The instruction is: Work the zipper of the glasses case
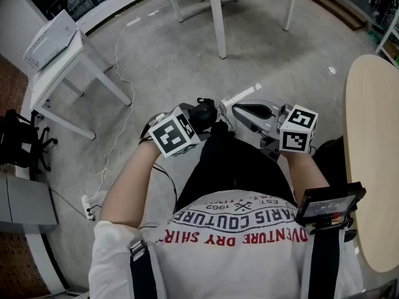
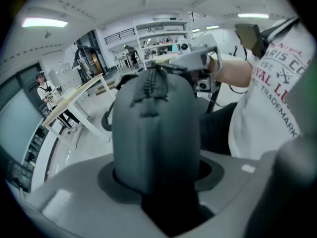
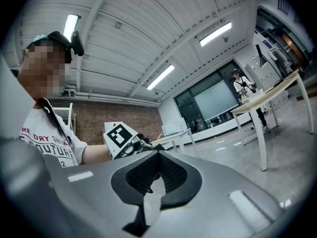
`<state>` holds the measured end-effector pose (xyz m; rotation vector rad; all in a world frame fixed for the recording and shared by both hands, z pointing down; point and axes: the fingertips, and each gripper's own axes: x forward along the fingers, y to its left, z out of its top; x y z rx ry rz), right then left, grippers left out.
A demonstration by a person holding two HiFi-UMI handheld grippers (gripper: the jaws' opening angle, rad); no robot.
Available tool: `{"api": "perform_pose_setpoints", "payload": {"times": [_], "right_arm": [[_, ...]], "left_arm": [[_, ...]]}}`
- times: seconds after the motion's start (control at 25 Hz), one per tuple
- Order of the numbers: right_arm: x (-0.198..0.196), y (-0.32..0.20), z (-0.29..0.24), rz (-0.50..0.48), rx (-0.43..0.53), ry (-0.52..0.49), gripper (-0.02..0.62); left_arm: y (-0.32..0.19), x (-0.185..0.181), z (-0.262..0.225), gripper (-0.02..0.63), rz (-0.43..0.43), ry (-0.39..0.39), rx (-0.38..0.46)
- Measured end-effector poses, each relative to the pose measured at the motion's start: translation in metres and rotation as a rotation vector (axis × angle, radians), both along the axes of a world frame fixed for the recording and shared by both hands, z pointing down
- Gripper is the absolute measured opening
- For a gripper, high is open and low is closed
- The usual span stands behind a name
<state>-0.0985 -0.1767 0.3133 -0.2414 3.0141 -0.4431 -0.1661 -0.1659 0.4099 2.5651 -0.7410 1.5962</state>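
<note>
The dark grey glasses case [image 1: 206, 111] is held in the air in front of the person's lap. My left gripper [image 1: 194, 122] is shut on it. In the left gripper view the case [image 2: 153, 133] stands upright between the jaws, its zipper [image 2: 151, 86] running over the top end. My right gripper [image 1: 232, 111] reaches in from the right, its tips at the case's top by the zipper. In the right gripper view its jaws [image 3: 157, 155] are shut, pads meeting at the tip. Whether a zipper pull is pinched there does not show.
Concrete floor lies below. A white table [image 1: 218, 17] stands ahead, a small white table with a box [image 1: 56, 48] at the left, a round wooden tabletop [image 1: 374, 154] at the right. A power strip and cable [image 1: 90, 207] lie on the floor at the left.
</note>
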Motion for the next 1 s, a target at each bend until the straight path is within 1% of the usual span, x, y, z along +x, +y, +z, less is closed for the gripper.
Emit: {"api": "perform_pose_setpoints", "payload": {"times": [0.24,0.32,0.48,0.52,0.6,0.72,0.84,0.92,1.0], "right_arm": [[0.004,-0.001,0.001,-0.003,0.000,0.004,0.002],[0.003,0.000,0.003,-0.004,0.002,0.009,0.002],[0.000,0.000,0.008,0.001,0.005,0.038,0.002],[-0.001,0.000,0.008,0.002,0.007,0.042,0.002],[-0.002,0.000,0.010,0.004,0.006,0.038,0.002],[-0.004,0.000,0.012,0.004,0.000,0.027,0.002],[-0.006,0.002,0.015,0.001,0.015,0.039,0.002],[-0.008,0.008,0.015,-0.025,0.029,0.040,0.003],[-0.011,0.015,0.016,-0.059,0.044,0.037,0.076]], "left_arm": [[-0.008,-0.012,0.012,0.247,0.022,-0.202,-0.036],[-0.008,-0.020,0.020,0.247,0.017,-0.266,-0.072],[-0.008,-0.041,0.035,0.247,-0.022,-0.413,-0.148],[-0.008,-0.043,0.038,0.247,-0.022,-0.436,-0.164],[-0.007,-0.044,0.041,0.247,-0.018,-0.449,-0.185],[-0.006,-0.041,0.040,0.247,-0.007,-0.445,-0.189],[0.000,-0.032,0.036,0.247,0.010,-0.403,-0.213],[0.005,-0.026,0.035,0.247,0.030,-0.384,-0.230],[0.008,-0.022,0.035,0.247,0.056,-0.380,-0.237]]}}
